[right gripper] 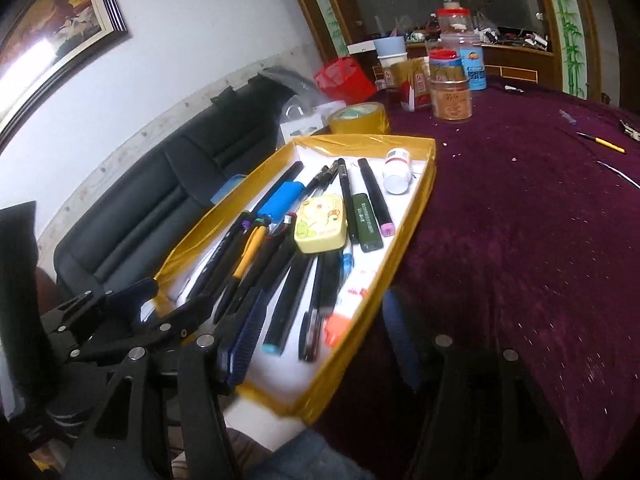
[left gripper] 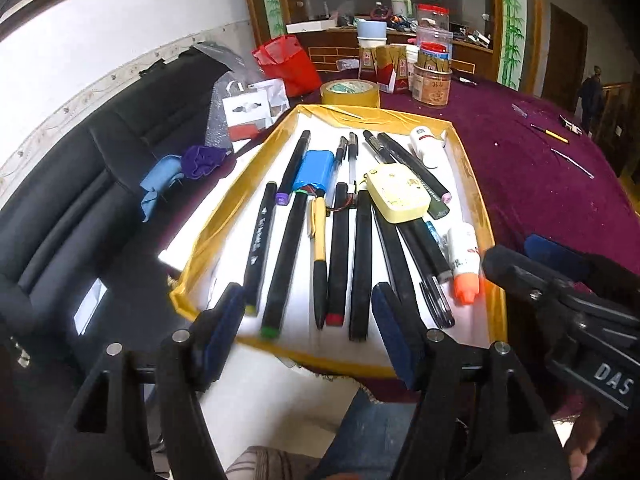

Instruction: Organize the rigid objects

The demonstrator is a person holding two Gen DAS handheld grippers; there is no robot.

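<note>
A white tray with a gold taped rim [left gripper: 472,176] [right gripper: 420,196] sits at the table's near edge. It holds several black markers and pens [left gripper: 340,248] [right gripper: 292,292], a blue battery pack [left gripper: 316,168] [right gripper: 280,200], a pale yellow case [left gripper: 396,192] [right gripper: 320,224], a white bottle [left gripper: 426,144] [right gripper: 396,170] and an orange-capped white tube [left gripper: 464,264] [right gripper: 340,316]. My left gripper [left gripper: 312,336] is open and empty over the tray's near end. My right gripper [right gripper: 324,332] is open and empty, its fingers straddling the tray's near right rim.
A purple cloth [right gripper: 520,220] covers the table. A roll of yellow tape [left gripper: 350,94] [right gripper: 358,118], jars [left gripper: 434,76] [right gripper: 452,96] and a red bag [left gripper: 286,64] stand beyond the tray. A black sofa [left gripper: 80,200] [right gripper: 160,200] lies to the left. A yellow pen [right gripper: 600,143] lies far right.
</note>
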